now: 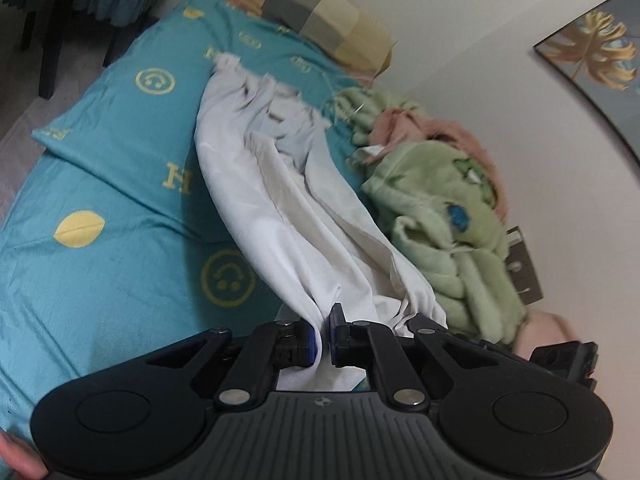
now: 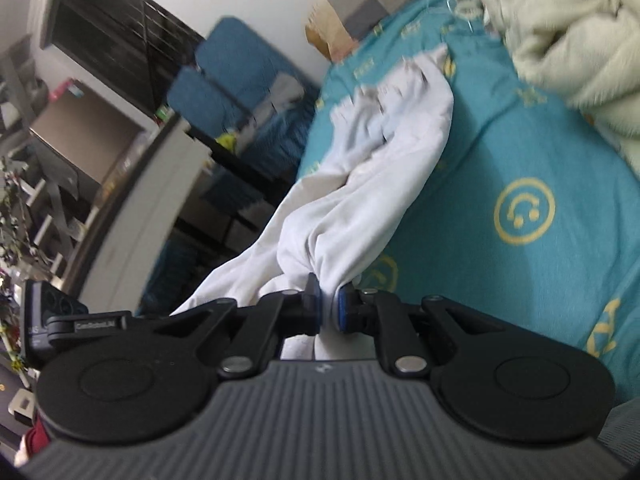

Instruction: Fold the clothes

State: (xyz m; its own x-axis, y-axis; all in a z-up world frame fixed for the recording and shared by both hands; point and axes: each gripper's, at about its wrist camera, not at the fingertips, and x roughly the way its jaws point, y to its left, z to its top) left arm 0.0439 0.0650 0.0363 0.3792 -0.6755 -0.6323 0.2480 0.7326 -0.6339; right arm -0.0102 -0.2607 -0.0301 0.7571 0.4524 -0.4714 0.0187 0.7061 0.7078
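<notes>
A white garment [image 1: 280, 200] hangs stretched from my left gripper [image 1: 325, 334] out over the teal bed sheet [image 1: 112, 200]. The left gripper is shut on a bunched edge of it. In the right wrist view the same white garment [image 2: 360, 184] runs from my right gripper [image 2: 329, 308], which is shut on another bunched part. Its far end lies crumpled on the sheet [image 2: 520, 152]. The garment is lifted and twisted between the two grippers.
A green fleece blanket [image 1: 440, 232] with pink cloth [image 1: 452, 128] is heaped by the wall. A checked pillow [image 1: 328, 16] lies at the bed's head. A blue chair [image 2: 240, 80], dark shelves and a white cabinet [image 2: 152, 208] stand beside the bed.
</notes>
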